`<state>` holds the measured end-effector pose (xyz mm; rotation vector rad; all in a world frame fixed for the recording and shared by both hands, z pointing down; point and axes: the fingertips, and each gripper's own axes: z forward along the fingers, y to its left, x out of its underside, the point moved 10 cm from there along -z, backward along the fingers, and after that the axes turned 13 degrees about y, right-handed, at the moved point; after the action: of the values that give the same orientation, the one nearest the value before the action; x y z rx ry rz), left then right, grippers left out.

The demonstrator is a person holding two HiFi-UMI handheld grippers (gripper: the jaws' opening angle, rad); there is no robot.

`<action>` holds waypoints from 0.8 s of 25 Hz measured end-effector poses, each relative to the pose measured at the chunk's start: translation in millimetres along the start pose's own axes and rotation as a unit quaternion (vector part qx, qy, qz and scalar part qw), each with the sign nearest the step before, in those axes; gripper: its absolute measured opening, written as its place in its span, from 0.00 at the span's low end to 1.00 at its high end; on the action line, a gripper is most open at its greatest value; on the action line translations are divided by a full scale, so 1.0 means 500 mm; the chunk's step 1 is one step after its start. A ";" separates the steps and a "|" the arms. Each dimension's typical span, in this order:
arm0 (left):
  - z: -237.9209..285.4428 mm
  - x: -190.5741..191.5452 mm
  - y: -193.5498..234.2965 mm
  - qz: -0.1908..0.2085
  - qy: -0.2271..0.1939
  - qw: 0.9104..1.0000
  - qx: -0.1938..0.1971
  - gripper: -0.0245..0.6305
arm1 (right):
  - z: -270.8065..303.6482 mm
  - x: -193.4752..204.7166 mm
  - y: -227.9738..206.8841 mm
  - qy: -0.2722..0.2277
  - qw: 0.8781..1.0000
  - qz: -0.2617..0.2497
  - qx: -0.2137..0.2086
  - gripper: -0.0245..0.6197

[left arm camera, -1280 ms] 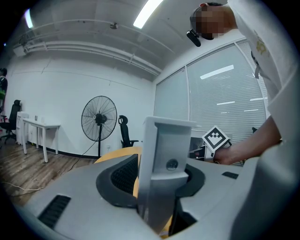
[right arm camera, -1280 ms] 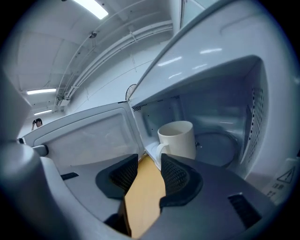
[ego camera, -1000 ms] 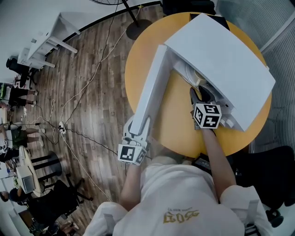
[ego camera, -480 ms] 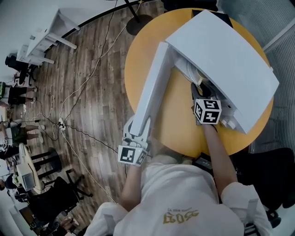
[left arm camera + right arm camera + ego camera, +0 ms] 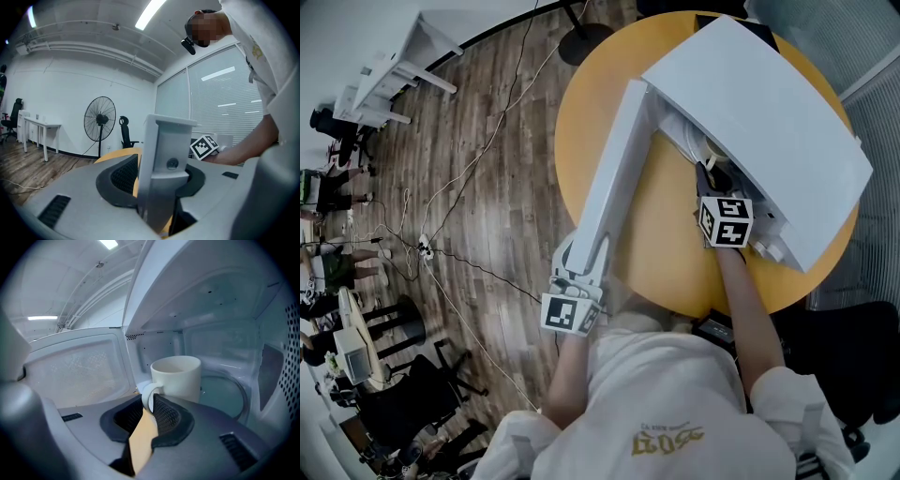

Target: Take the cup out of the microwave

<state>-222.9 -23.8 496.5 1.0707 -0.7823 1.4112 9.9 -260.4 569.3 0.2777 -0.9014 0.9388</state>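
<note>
A white cup (image 5: 177,375) stands upright on the glass turntable (image 5: 229,392) inside the open white microwave (image 5: 764,117). My right gripper (image 5: 149,409) reaches into the cavity. Its jaws have just been closing, and the pads now press on the cup's handle (image 5: 148,397). In the head view the right gripper (image 5: 712,185) sits at the oven's mouth and the cup is hidden. The microwave door (image 5: 614,178) swings out to the left. My left gripper (image 5: 159,187) is shut on the door's free edge (image 5: 165,154), also seen low on the door (image 5: 578,274).
The microwave rests on a round yellow table (image 5: 666,253). A standing fan (image 5: 100,119), an office chair (image 5: 125,131) and a white desk (image 5: 40,126) stand beyond. Cables (image 5: 441,272) trail over the wooden floor at left.
The right gripper has edged slightly further into the microwave opening. The left gripper and the door have stayed where they were.
</note>
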 end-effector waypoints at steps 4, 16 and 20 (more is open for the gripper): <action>-0.001 -0.004 0.000 0.003 0.001 1.000 0.001 0.31 | -0.002 -0.005 0.004 -0.010 1.000 -0.020 0.006 0.14; 0.000 -0.004 0.001 0.004 -0.001 1.000 0.003 0.31 | -0.017 0.000 0.019 -0.025 0.994 -0.105 0.035 0.11; -0.002 -0.007 0.002 0.003 -0.001 1.000 0.002 0.31 | -0.021 -0.002 0.029 -0.029 0.993 -0.111 0.031 0.11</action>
<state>-224.5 -24.1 493.2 1.0737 -0.7840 1.4184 3.5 -246.6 559.7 0.4504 -0.8756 0.7568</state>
